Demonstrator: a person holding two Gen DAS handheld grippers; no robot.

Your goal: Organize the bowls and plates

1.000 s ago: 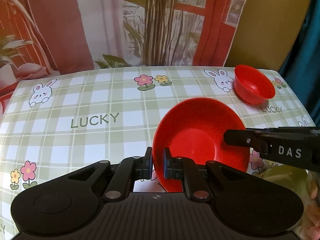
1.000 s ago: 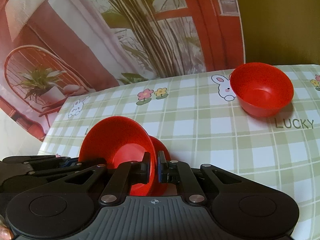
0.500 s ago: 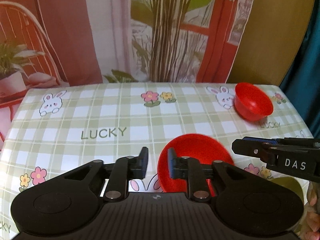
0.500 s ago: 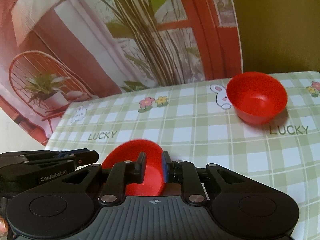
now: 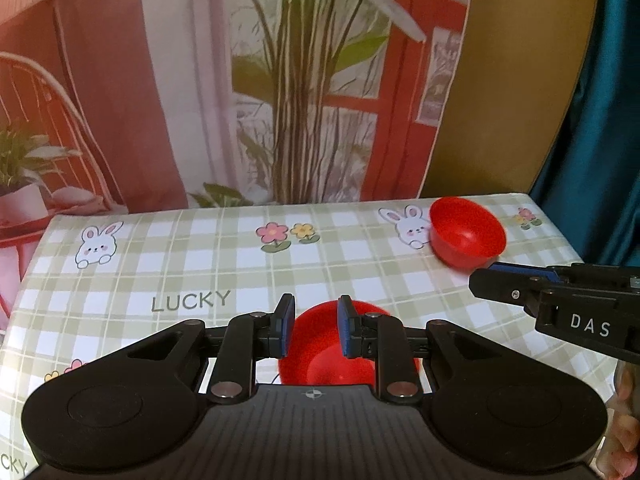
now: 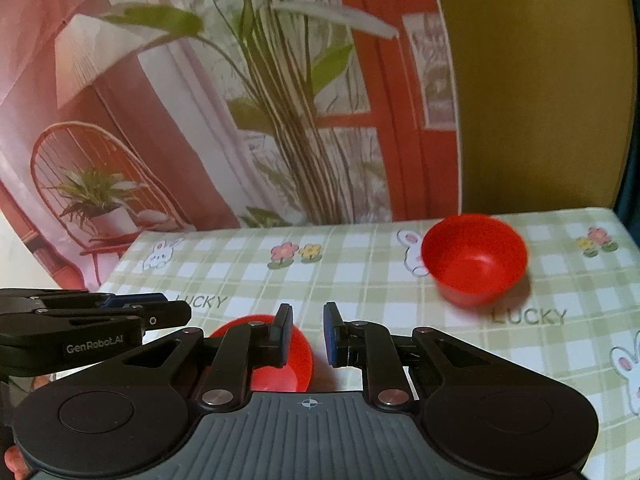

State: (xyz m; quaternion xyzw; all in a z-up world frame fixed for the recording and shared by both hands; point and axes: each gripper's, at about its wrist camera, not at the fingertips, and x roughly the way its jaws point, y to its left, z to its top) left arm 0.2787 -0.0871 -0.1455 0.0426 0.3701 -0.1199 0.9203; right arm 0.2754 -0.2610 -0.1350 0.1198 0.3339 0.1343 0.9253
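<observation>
Left tool (image 5: 312, 330): blue-padded fingers parted by a narrow gap, nothing pinched; jaws have just been opening. Seen through the gap, lower centre of the left wrist view, the red plate (image 5: 332, 360) lies flat on the desk (image 5: 200, 264). Its near edge is cut off by the tool body and its right rim is hidden behind the right finger.

Right tool (image 6: 307, 334): likewise a narrow gap, empty, its jaws also just opened. In this view the plate (image 6: 298, 360) sits low and left of centre, mostly hidden behind the left finger and linkage; only an arc of glossy rim and a bit of the inner well show.

Each tool intrudes into the other's view from the edge of the frame: matte black, with white lettering.

Red bowl (image 6: 474, 258): smooth plastic, round, deep-walled, upright in the upper right of the desk, well apart from the plate. Its outline is slightly blurred, and it covers part of a printed rabbit.

The desk wears a shiny green-and-white check cloth with rabbits, flowers and "LUCKY". Behind it hangs a printed backdrop (image 5: 280, 100) of plants and a red window frame.
</observation>
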